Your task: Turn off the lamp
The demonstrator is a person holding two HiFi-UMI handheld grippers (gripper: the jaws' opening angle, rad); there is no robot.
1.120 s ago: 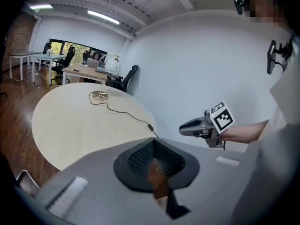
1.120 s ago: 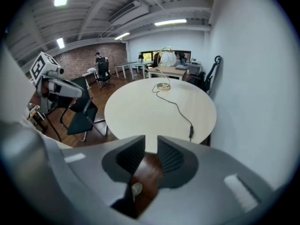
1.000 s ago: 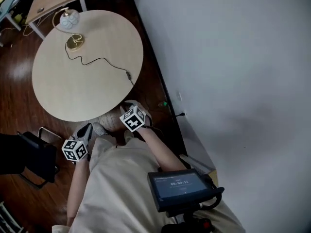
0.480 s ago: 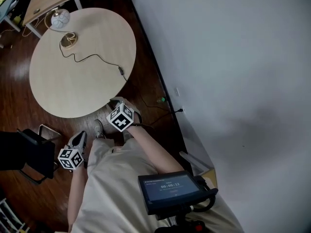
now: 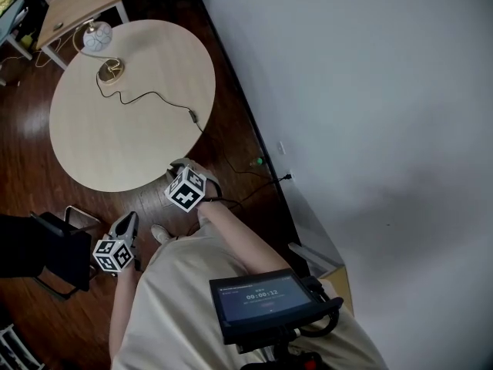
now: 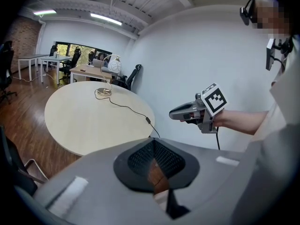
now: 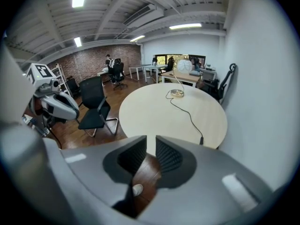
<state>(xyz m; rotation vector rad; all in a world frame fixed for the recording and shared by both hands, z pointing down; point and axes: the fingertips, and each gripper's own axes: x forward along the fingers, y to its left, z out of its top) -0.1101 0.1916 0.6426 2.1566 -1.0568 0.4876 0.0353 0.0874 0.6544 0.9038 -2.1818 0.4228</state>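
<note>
Sitting on table (image 5: 131,137), lamp (image 5: 97,37) far from R gripper (image 7: 150,142); jaws closing empty

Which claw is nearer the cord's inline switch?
Right. The right claw is by the table's near edge, short of the inline switch; its jaws have just been closing, nothing between them. The left claw is farther back, off the table, by the chair.

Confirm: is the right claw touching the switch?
Apart. Head view: bare table separates the right claw from the switch. Its jaws have just been closing, on nothing.
</note>
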